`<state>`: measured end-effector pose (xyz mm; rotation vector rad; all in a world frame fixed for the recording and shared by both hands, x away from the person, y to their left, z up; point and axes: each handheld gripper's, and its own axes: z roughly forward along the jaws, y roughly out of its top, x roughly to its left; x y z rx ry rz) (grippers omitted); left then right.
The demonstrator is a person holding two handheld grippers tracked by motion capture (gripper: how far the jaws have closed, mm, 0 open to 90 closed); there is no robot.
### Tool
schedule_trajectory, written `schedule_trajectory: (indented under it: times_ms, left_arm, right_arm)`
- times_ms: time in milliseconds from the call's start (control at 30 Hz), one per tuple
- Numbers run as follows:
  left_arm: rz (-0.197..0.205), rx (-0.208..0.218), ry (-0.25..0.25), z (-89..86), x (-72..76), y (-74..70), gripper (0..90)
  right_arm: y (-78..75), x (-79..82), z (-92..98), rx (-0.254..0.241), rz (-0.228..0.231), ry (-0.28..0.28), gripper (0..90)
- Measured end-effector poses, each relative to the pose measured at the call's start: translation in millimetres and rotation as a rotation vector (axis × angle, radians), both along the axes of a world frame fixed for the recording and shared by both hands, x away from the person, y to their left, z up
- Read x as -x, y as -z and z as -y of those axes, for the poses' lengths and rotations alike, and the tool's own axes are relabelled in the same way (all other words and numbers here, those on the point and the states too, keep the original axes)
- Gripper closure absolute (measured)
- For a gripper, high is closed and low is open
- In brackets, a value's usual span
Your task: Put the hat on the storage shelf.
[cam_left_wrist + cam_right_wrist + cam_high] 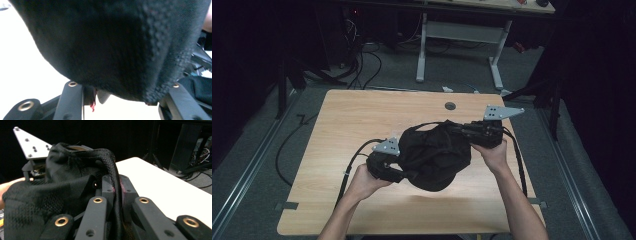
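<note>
Start at your left gripper [388, 162], low at the left edge of the black mesh garment [434, 155]. In the left gripper view its jaws stand partly apart with a thick fold of the dark knit hanging down between them; the cloth reaches both jaw tips, but you cannot tell from here whether the pads truly press on it. Before you pull, check that this side has an actual bite of fabric, preferably a hem or edge and not a loose bulge.

In the middle, the garment sits bunched in a mound over the wooden table [362, 120], between your two hands and a little nearer to you than the table's centre (the round grommet [450, 106] lies beyond it, well clear). It looks crumpled and doubled over, so the step in hand is probably to spread or straighten it. Keep the bundle lifted just enough that it does not drag.

At the right, your right gripper [115, 185] is fully closed, pinching a corded edge [113, 170] of the fabric between its pads, as the right gripper view shows plainly. That grip looks sound; hold it steady as the anchor and let the left side do the moving. Draw the hands apart slowly and level, watching for twisted folds
</note>
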<state>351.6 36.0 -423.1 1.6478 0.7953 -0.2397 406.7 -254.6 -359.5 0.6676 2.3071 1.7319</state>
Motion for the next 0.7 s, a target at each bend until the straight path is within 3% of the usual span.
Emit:
schedule_trajectory:
  times_ms: [167, 467, 600, 700]
  left_arm:
    - [0.0, -0.037, 0.026, 3.0, 3.2, 1.8, 61.3]
    - [0.008, -0.029, 0.014, 1.1, 5.5, -1.7, 66.2]
    - [0.008, -0.02, 0.006, 0.2, 3.6, -2.6, 67.6]
    - [0.013, -0.024, -0.003, -0.3, 3.7, -2.4, 68.2]
  right_arm:
    - [1.8, -4.0, -5.7, 0.01, 0.0, 0.005, 84.5]
    - [2.7, -7.7, -8.1, 0.006, -0.008, 0.012, 82.0]
    - [3.7, -11.0, -7.5, -0.008, -0.03, 0.024, 74.3]
    - [3.3, -11.4, -6.5, -0.015, -0.045, 0.039, 63.7]
